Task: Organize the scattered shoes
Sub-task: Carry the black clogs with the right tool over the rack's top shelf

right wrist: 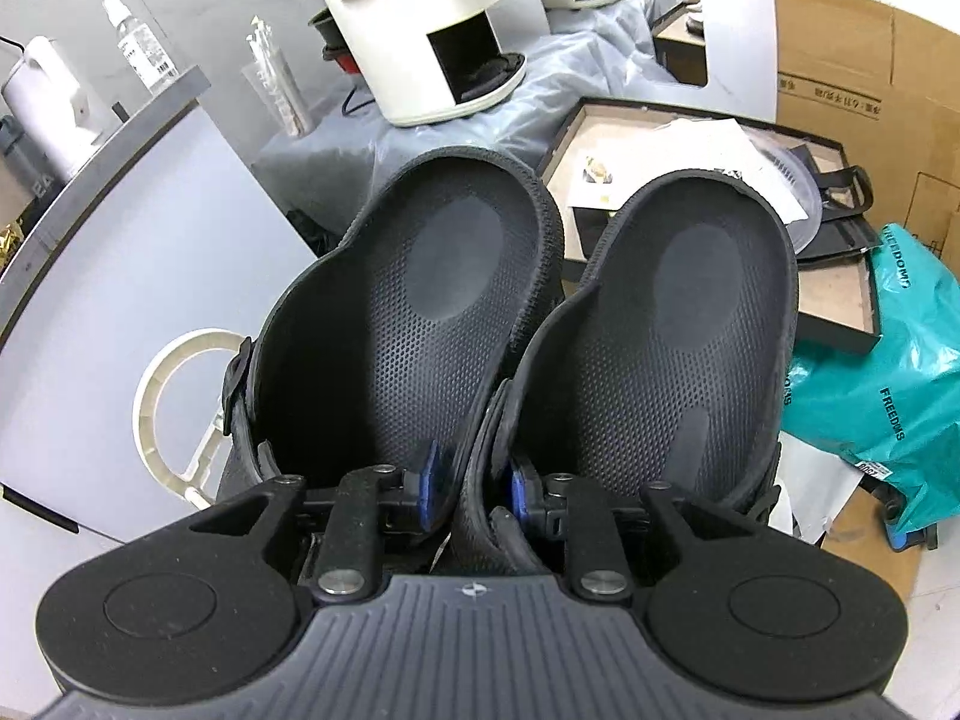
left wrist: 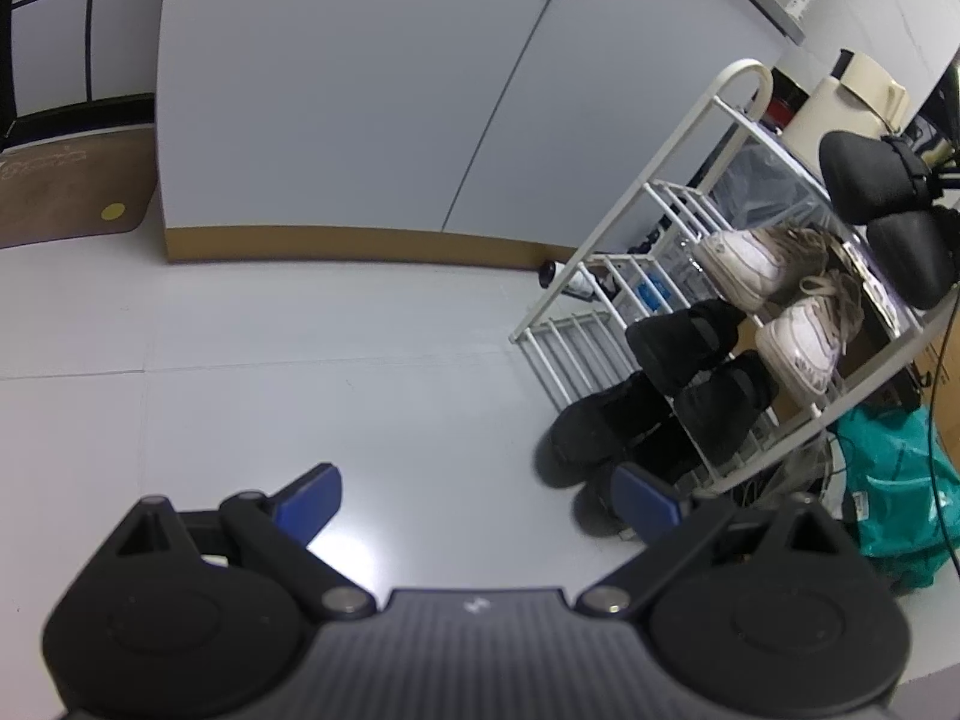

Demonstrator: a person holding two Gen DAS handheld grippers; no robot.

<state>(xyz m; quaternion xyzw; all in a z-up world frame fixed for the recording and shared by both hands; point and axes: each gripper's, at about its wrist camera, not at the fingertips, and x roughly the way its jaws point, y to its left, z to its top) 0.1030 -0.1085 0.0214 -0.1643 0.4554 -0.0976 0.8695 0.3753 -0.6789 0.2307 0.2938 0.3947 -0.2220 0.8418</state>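
Observation:
A pair of black clogs, the left one and the right one, stand side by side with their insoles facing the right wrist camera. My right gripper is shut on their two touching inner walls, one blue pad inside each clog. In the left wrist view the same clogs sit at the top of a white shoe rack. White sneakers fill the shelf below, and black shoes the one under that. Another black pair is at the rack's foot. My left gripper hangs open over bare floor, holding nothing.
A teal plastic bag lies to the right of the rack, beside an open flat box and a cardboard carton. A cream appliance stands behind the clogs. Grey cabinet doors line the far wall.

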